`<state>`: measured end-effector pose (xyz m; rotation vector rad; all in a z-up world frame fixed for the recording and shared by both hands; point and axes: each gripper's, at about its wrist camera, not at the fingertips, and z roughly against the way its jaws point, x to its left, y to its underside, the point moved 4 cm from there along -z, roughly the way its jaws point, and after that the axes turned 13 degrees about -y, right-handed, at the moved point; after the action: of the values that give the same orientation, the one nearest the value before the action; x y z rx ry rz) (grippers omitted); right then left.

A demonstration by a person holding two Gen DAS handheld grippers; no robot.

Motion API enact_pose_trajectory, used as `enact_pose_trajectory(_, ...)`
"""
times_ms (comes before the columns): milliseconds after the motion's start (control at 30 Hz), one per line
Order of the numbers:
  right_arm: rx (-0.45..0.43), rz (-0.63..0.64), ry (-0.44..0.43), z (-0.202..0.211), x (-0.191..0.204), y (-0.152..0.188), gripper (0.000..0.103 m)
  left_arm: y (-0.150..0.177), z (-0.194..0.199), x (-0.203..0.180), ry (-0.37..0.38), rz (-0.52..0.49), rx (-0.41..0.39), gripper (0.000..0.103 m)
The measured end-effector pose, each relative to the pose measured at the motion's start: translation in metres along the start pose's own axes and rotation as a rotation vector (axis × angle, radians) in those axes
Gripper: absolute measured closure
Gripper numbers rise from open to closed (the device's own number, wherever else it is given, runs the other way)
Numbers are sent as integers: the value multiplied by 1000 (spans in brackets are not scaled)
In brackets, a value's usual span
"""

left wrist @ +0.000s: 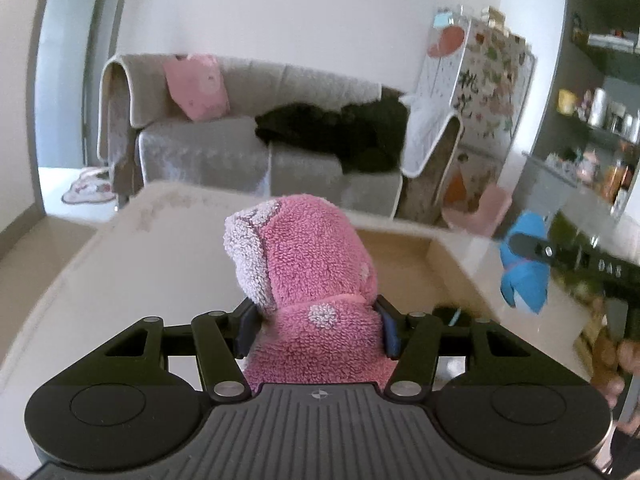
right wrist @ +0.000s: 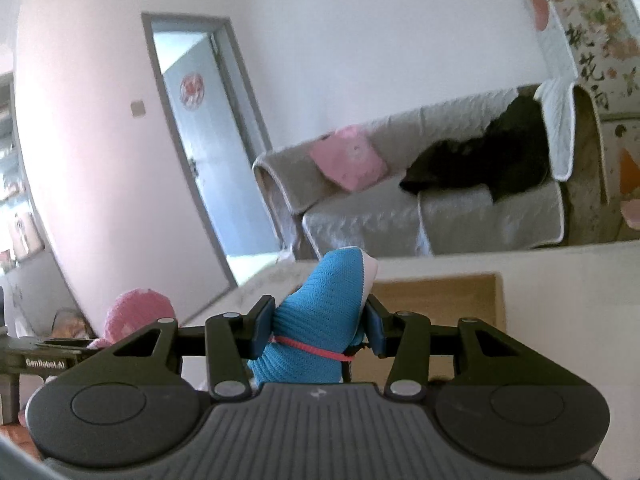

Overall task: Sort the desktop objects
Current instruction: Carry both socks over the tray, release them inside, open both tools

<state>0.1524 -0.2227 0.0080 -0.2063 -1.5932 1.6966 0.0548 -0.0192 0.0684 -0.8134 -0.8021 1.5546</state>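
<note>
A fluffy pink terry-cloth slipper with pale spots (left wrist: 308, 280) is gripped between the fingers of the left claw (left wrist: 316, 330), which is closed on its sides, and is held raised above the cream tabletop (left wrist: 132, 272). A blue knitted shoe with a white sole and pink lace (right wrist: 320, 320) is clamped in the right claw (right wrist: 318, 330), likewise lifted above the tabletop. An open brown cardboard box (left wrist: 404, 268) is seen just beyond both. A grey covered sofa (left wrist: 224, 148) stands behind
</note>
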Motion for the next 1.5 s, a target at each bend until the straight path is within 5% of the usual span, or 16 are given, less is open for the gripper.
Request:
enact_pose_trajectory(300,-104,-1,3,-7,-19,-32,60,-69,-11,-43,30,-16,-111,39)
enact_pose_trajectory(467,-117,28,20,-13,-28,-34,60,-81,-37,-66,29,-52,-136,39)
enact_pose_trajectory(967,37,-15,148,-70,-92,-2,59,-49,-196,-69,33,-3,158,39)
enact_pose_trajectory(1500,138,-31,226,-80,-101,16,59,-19,-234,-105,38,-74,246,39)
